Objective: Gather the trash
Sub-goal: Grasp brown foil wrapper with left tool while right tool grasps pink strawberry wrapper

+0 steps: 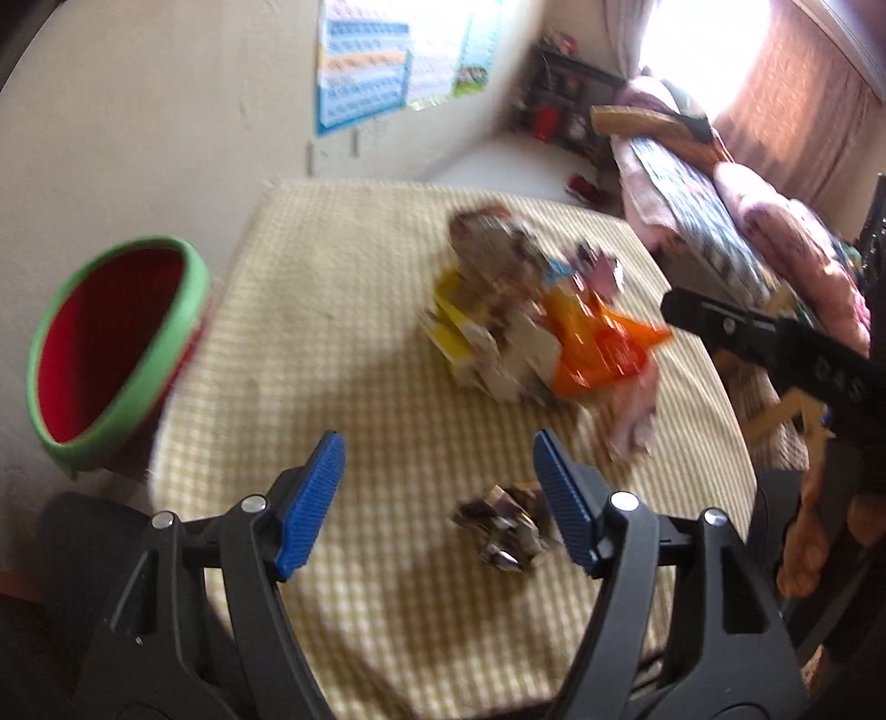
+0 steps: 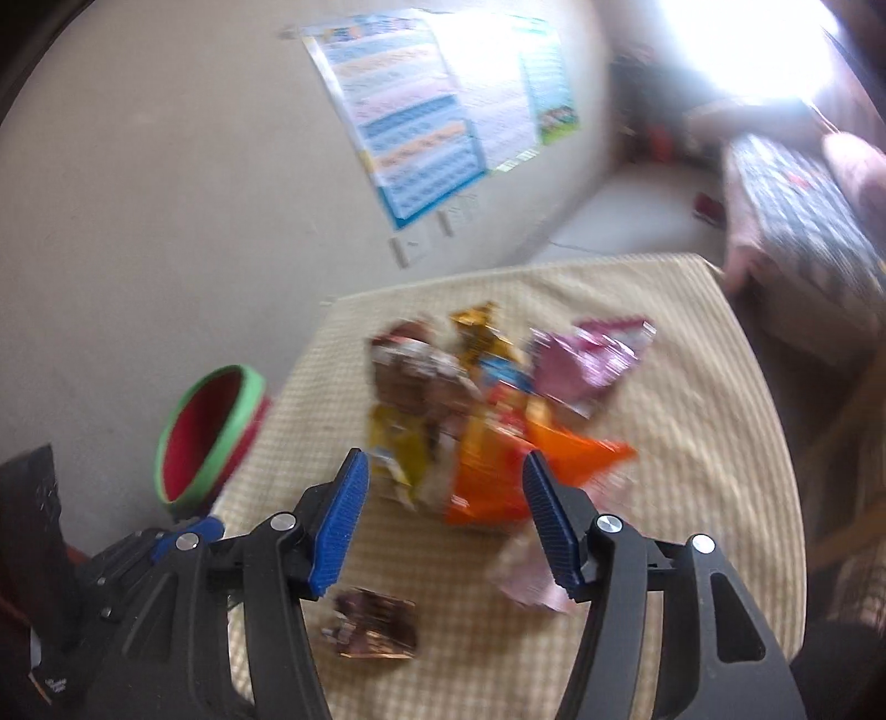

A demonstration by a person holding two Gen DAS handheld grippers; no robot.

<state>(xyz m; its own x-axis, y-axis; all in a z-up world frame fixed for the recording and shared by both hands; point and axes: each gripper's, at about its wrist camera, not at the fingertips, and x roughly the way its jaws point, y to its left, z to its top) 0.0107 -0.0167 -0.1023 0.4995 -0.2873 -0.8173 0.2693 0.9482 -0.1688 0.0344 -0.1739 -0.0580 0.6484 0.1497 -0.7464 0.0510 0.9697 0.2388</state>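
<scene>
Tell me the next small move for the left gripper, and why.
Probably lower the left gripper onto the small crumpled wrapper and close. Its jaws stand open and empty, the wrapper lies apart from the pile by the right-hand finger, and the bin is close by.

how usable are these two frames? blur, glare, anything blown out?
Left wrist: motion blur smears the wrapper pile; the window at top right is blown out; the left claw stays sharp. Right wrist: heavier blur, glare washes over the wall poster and the upper right corner; the red bin is soft but readable. Fisheye bends the table edge in both.
</scene>
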